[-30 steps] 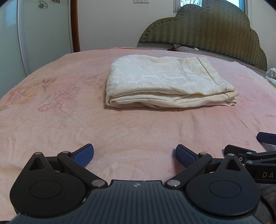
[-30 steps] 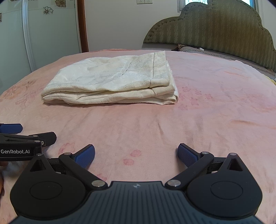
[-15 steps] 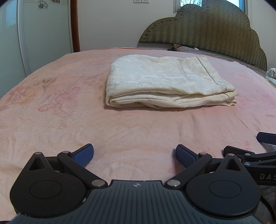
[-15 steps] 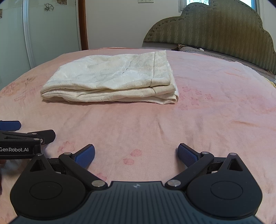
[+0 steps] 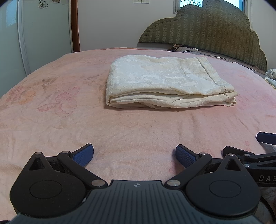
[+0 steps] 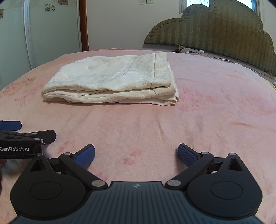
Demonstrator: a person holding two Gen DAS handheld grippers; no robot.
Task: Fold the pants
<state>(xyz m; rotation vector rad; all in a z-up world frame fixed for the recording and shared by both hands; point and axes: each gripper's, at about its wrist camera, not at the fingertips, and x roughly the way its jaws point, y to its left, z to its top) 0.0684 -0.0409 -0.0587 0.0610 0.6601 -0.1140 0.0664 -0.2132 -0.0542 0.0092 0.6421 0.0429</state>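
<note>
While both claws gape, pants [image 5: 165, 84] lie folded.

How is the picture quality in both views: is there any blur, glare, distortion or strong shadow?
Left wrist view: sharp, soft even light, only a thin shadow under the folded pants; fisheye bows the bed. Right wrist view: equally sharp, the window bright but without glare, corners vignetted dark.

bedroom: pink bed [image 5: 69, 131], padded headboard [image 5: 207, 29]
</note>
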